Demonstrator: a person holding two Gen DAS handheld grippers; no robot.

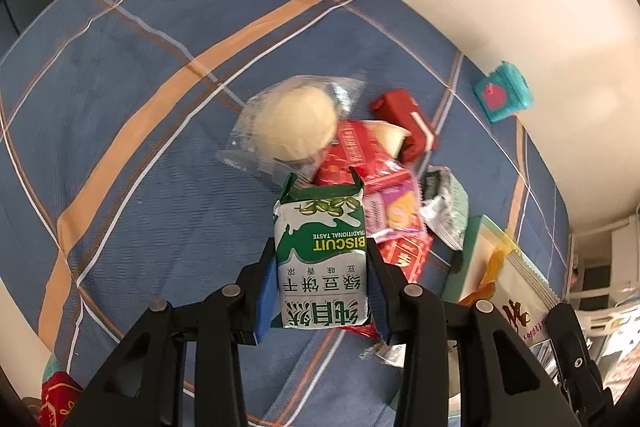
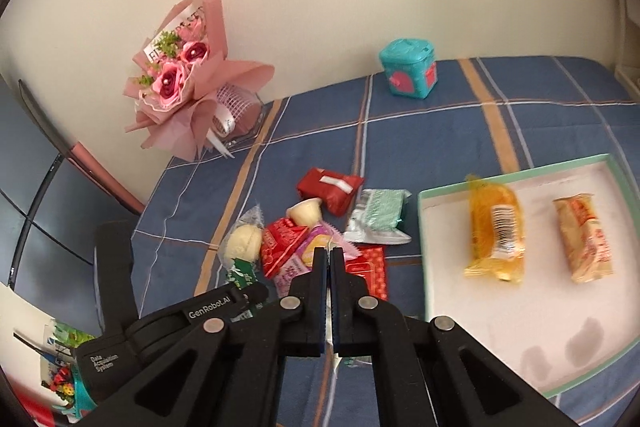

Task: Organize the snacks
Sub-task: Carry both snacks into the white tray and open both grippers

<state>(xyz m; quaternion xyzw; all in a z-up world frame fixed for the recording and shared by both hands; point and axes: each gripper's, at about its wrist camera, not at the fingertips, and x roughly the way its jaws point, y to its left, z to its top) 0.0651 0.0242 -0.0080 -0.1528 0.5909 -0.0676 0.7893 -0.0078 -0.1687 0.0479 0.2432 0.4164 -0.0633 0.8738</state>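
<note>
My left gripper (image 1: 322, 251) is shut on a green-and-white biscuit pack (image 1: 320, 267), held upright above the snack pile; the same pack (image 2: 240, 273) shows at lower left in the right wrist view. My right gripper (image 2: 329, 251) is shut on a flat white pack with red lettering (image 1: 520, 307), which its own camera sees only edge-on as a thin silvery line (image 2: 329, 307). The pile on the blue plaid cloth holds a wrapped bun (image 1: 296, 123), red packs (image 1: 356, 147), a pink pack (image 1: 396, 215), a red carton (image 2: 328, 187) and a mint-and-silver pack (image 2: 378, 215).
A white tray with a green rim (image 2: 424, 247) lies to the right, holding an orange pack (image 2: 496, 231) and a beige pack (image 2: 584, 239). A teal box (image 2: 412, 67) and a pink bouquet (image 2: 180, 87) stand by the wall.
</note>
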